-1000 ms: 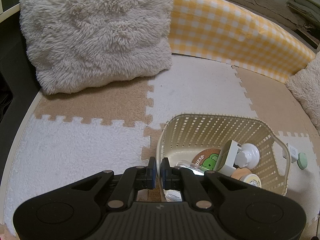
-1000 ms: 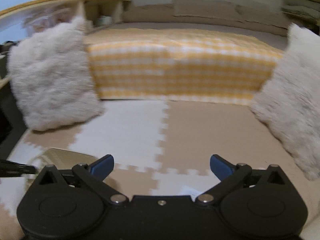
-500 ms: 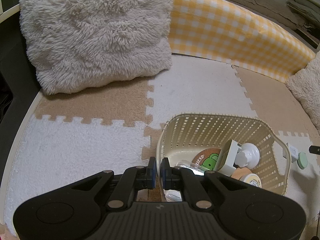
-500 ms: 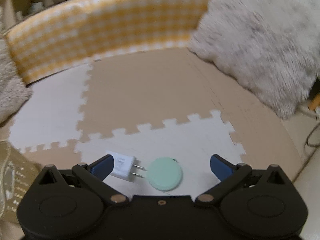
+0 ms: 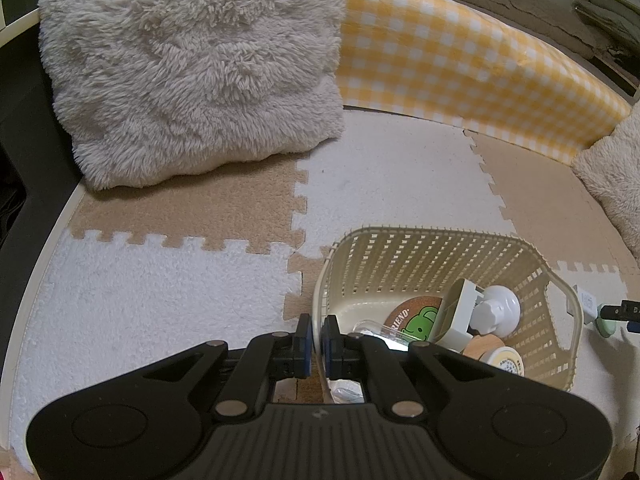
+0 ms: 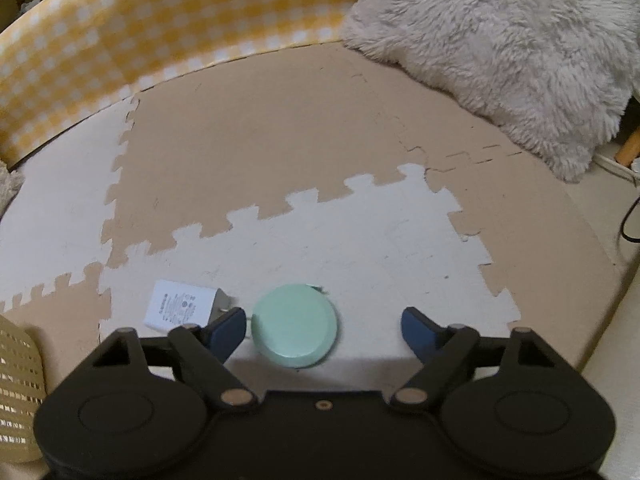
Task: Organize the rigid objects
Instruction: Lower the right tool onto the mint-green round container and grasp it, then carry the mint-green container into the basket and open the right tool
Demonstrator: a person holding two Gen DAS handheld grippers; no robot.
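A cream slotted basket (image 5: 440,248) sits on the foam mat and holds a frog coaster (image 5: 416,316), a white knobbed part (image 5: 494,308), a wooden-lidded jar (image 5: 494,354) and a clear item. My left gripper (image 5: 314,338) is shut on the basket's near rim. My right gripper (image 6: 322,326) is open, its fingers to either side of a mint green round disc (image 6: 296,326) on the mat. A white plug adapter (image 6: 180,306) lies just left of the disc. The right gripper's tip also shows in the left wrist view (image 5: 620,312).
A fluffy cream pillow (image 5: 192,64) lies at the back left and another (image 6: 500,40) at the back right. A yellow checked bolster (image 5: 460,60) runs along the far edge. The basket's corner (image 6: 18,380) is at my right gripper's left.
My right gripper has dropped down and forward over the green disc, which now lies between its open fingers. The left gripper and basket have not moved.
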